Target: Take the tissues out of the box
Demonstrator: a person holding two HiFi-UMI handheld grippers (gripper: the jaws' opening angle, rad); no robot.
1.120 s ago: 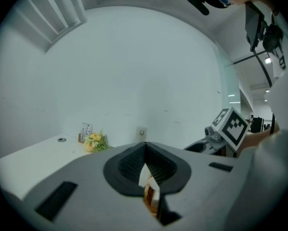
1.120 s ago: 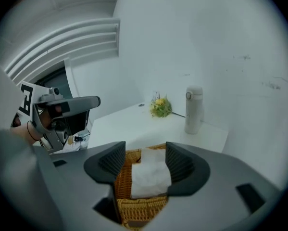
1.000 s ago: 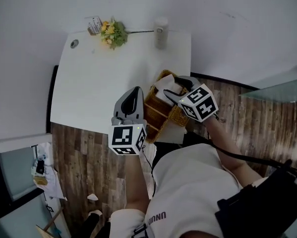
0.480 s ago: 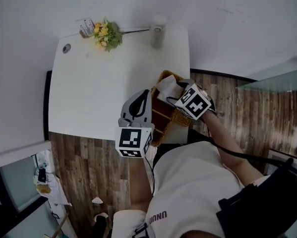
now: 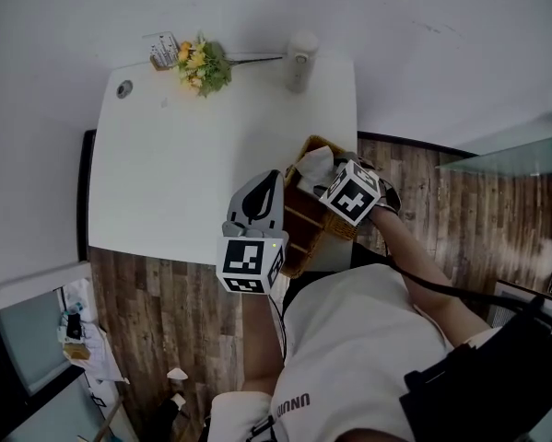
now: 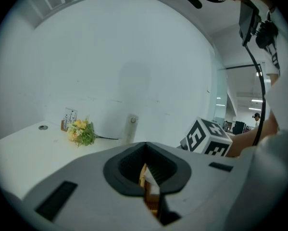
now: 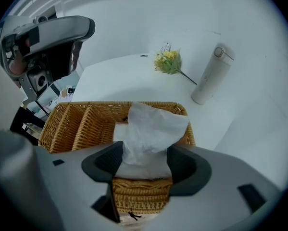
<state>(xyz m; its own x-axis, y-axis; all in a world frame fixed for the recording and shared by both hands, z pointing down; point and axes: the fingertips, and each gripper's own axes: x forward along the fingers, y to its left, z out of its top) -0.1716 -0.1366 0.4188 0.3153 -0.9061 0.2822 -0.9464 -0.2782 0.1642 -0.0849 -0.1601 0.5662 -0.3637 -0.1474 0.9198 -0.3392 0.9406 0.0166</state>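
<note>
A wicker basket [image 5: 299, 233] with compartments sits at the table's near right corner. A white tissue [image 5: 314, 159] sticks up from its far end. My right gripper [image 5: 327, 173] hovers over that end. In the right gripper view its jaws [image 7: 144, 162] stand wide, and the tissue [image 7: 151, 126] rises between the dark pads above the basket's [image 7: 76, 121] near wall. My left gripper [image 5: 269, 180] points along the basket's left side with its jaws together. In the left gripper view [image 6: 144, 170], a sliver of wicker shows in the slit below the tips.
On the white table [image 5: 183, 164], yellow flowers [image 5: 202, 63], a small card [image 5: 163, 48] and a white cylinder bottle [image 5: 300, 59] stand along the far edge by the wall. The person's torso is close behind the basket. Wood floor lies beyond the table's near and right edges.
My right gripper has shifted left and down over the tissue end of the basket. The left gripper has moved slightly right, alongside the basket.
</note>
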